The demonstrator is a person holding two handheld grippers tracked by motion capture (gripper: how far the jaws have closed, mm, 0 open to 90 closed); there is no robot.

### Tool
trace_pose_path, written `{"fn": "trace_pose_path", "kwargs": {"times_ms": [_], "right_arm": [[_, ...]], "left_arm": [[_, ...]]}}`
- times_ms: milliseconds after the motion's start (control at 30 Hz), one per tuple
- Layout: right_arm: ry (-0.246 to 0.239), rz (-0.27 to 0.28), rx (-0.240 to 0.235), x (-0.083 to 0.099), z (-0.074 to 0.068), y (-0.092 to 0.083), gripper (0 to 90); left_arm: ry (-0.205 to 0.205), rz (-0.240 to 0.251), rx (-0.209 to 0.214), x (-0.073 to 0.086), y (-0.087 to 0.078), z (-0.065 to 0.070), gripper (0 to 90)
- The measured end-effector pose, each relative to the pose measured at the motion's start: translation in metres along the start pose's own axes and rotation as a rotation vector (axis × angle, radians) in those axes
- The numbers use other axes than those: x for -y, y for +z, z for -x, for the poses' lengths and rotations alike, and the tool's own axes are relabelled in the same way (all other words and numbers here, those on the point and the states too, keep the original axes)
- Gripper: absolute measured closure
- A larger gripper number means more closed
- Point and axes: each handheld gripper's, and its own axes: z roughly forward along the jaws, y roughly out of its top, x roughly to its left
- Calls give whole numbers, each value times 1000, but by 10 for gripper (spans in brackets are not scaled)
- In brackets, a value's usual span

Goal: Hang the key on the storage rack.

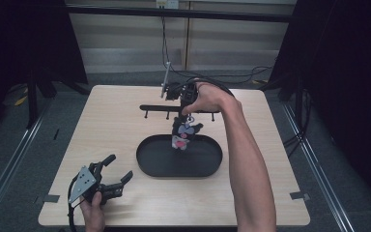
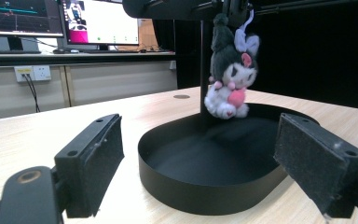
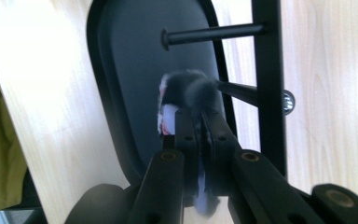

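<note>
My right gripper [image 3: 196, 116] pinches the plush keychain's [image 2: 230, 79] loop beside a rack peg [image 3: 212, 33]; the left gripper view shows it dangling above the black tray [image 2: 205, 186]. My left gripper [image 1: 117, 170] rests spread, near-left.

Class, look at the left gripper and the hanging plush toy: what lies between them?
The near wall of the black tray, seen in the left gripper view, lies between the left gripper and the plush toy.

Monitors [image 2: 60, 18] and a wall socket [image 2: 32, 73] behind the table [image 1: 101, 125].
</note>
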Motion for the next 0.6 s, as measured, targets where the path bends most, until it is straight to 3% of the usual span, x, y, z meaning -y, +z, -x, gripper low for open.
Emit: {"fn": "trace_pose_path", "kwargs": {"times_ms": [300,367,500,600], "right_arm": [[-2,45,25,0,-10,-6,717],[-4,76,-2,1,-15,-7,661],[-1,63,-19,4,-20,-4,618],[-9,131,-41,8,-25,-4,594]], "left_arm": [[-1,2,1,0,0,0,153],[1,0,2,0,0,0,153],[0,-1,2,0,0,0,153],[-1,-1,2,0,0,0,153]]}}
